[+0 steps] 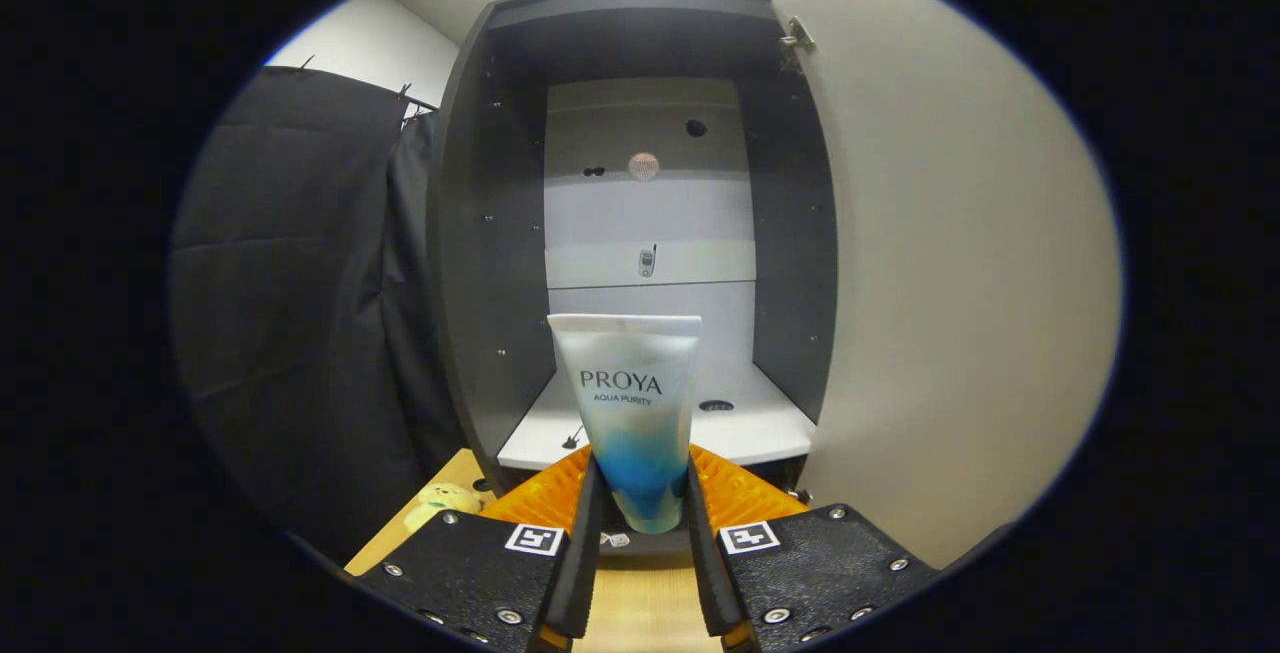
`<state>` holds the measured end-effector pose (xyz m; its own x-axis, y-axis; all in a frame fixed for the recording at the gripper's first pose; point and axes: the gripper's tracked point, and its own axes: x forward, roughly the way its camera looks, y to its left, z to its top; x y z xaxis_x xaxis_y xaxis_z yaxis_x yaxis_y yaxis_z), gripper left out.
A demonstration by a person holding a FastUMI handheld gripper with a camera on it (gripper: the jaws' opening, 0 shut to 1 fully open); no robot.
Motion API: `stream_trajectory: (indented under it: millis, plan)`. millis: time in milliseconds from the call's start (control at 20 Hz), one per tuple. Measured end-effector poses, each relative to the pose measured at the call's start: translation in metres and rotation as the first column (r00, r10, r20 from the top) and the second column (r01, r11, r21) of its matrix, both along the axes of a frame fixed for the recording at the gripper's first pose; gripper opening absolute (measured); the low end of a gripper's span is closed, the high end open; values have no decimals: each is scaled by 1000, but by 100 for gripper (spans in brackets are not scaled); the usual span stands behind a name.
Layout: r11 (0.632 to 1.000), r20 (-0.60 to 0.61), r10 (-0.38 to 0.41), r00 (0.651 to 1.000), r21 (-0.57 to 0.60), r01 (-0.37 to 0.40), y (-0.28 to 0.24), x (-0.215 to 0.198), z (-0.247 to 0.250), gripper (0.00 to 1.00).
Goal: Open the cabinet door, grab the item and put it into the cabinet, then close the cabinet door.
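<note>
Tube (636,413), one only, stands upright between the two fingers of the gripper (641,503); both fingers press on its lower, blue end, one on each side, so the tongs are closed narrow upon it and hold it. Its flat crimped end points up, and its pale upper body rises above the fingertips, in front of the cabinet's opening.

Under the gripper lies a wooden worktop (640,613). Near its left edge, beside the left finger, sits one small yellow soft toy (442,503).

Just beyond the fingers stands one cabinet (470,263), dark on its side walls and top, with a pale back panel. Its single door (960,263) is swung open on the right side, its pale inner face showing, and one metal hinge (797,38) sits at the door's upper corner. Inside, the white bottom shelf (760,423) lies behind the tube; one small dark round mark lies on it toward the right edge, and one small dark thing sits near its front left corner, too small to tell. The tube is not on that shelf; it is held in front of its front edge.

To the left of the cabinet hangs black cloth (290,313).
</note>
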<state>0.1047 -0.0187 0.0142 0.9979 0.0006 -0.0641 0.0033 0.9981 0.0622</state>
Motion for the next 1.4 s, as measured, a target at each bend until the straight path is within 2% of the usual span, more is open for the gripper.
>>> stream_trajectory:
  millis: [200, 350, 500, 650, 950, 1150, 1200, 1400]
  plan:
    - [1000, 10, 5, 1000, -6, -5, -8, 71, 2, 43]
    - [1000, -13, 18, 1000, 14, -18, -9, 123, -15, 43]
    - [1000, -58, 2, 998, 31, 0, -16, 164, -42, 43]
    - [998, -65, 17, 998, 67, -13, -14, 185, -53, 43]
    - [998, -62, 50, 997, 32, -48, -1, 196, -60, 44]
    - [998, -71, 50, 996, 53, -46, 0, 193, -61, 53]
    - [997, -81, 54, 995, 57, -49, 0, 189, -64, 63]
    - [995, -85, 65, 994, 84, -58, 3, 173, -62, 86]
